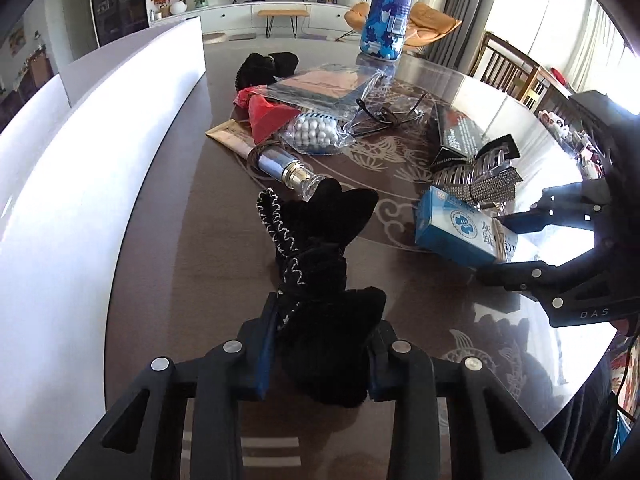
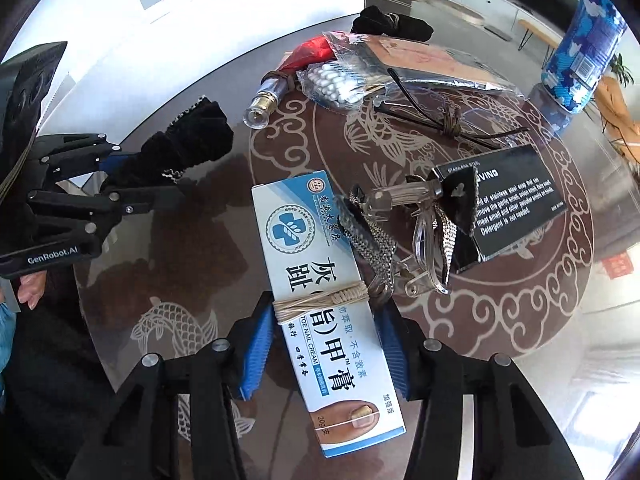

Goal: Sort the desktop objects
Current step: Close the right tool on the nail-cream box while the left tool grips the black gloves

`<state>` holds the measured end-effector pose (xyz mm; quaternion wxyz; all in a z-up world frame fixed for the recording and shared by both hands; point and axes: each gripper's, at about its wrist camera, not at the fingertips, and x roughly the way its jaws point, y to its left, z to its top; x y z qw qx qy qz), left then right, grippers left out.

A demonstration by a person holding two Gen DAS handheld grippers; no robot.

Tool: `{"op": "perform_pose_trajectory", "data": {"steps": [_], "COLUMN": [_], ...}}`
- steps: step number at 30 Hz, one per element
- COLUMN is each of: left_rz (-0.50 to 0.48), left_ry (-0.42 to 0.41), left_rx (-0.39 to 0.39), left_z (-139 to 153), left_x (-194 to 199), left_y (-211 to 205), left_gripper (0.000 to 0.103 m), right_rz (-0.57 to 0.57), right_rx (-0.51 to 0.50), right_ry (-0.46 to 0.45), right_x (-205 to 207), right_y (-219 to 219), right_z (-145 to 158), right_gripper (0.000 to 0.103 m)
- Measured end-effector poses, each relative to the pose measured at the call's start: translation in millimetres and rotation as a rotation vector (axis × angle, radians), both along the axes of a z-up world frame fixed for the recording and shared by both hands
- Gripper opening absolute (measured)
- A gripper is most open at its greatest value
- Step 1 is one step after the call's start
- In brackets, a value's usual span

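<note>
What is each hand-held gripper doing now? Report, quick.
Left hand-held gripper: closed on the black glove.
Right hand-held gripper: closed on the cream box.

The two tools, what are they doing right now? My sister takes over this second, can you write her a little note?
Left tool: shut on the black glove, held above the table.
Right tool: fingers on either side of the cream box; whether it grips yet cannot be told.
Still on the table: hair clip against the box, black card, glasses, cotton swabs, small bottle, blue can, second black glove.
Done: nothing looks sorted yet.
Left: put the glove and box away, then the rest.
</note>
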<state>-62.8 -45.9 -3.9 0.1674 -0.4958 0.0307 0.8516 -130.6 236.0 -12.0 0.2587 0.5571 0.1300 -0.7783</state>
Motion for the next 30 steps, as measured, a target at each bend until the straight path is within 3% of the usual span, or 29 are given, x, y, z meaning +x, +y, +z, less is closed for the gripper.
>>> {"op": "perform_pose_trajectory", "data": {"steps": [4, 7, 8, 10, 11, 13, 18, 23, 29, 30], "left_rz": [-0.002, 0.009, 0.016, 0.026, 0.029, 0.028, 0.032, 0.044, 0.061, 0.064], "left_ry": [0.04, 0.049, 0.05, 0.051, 0.054, 0.048, 0.07, 0.114, 0.115, 0.115], "left_rx": [0.001, 0.052, 0.074, 0.09, 0.091, 0.09, 0.027, -0.026, -0.029, -0.024], "left_z": [13, 18, 22, 23, 23, 19, 12, 16, 15, 16], "left_x": [23, 32, 38, 44, 45, 45, 50, 52, 52, 53], "left_y": [-7, -17, -20, -26, -27, -27, -17, -12, -17, -18], "left_gripper": [0.034, 0.034, 0.034, 0.034, 0.034, 0.034, 0.034, 0.034, 0.034, 0.034], "right_rz": [-0.058, -0.124, -0.143, -0.133, -0.127, -0.17, -0.164, -0.144, -0.082, -0.079], "right_rx": [-0.098, -0.242, -0.225, -0.099, -0.107, -0.14, -0.019, 0.001, 0.066, 0.065], "right_ry": [-0.08, -0.156, -0.143, -0.027, -0.008, -0.032, 0.013, 0.038, 0.059, 0.054], "right_x": [19, 26, 28, 39, 43, 41, 46, 50, 55, 56], "right_y": [18, 37, 42, 41, 43, 52, 55, 54, 41, 40], "right_z": [7, 12, 14, 20, 21, 14, -11, -13, -17, -15], "right_gripper": [0.051, 0.051, 0.051, 0.051, 0.051, 0.052, 0.052, 0.051, 0.056, 0.05]}}
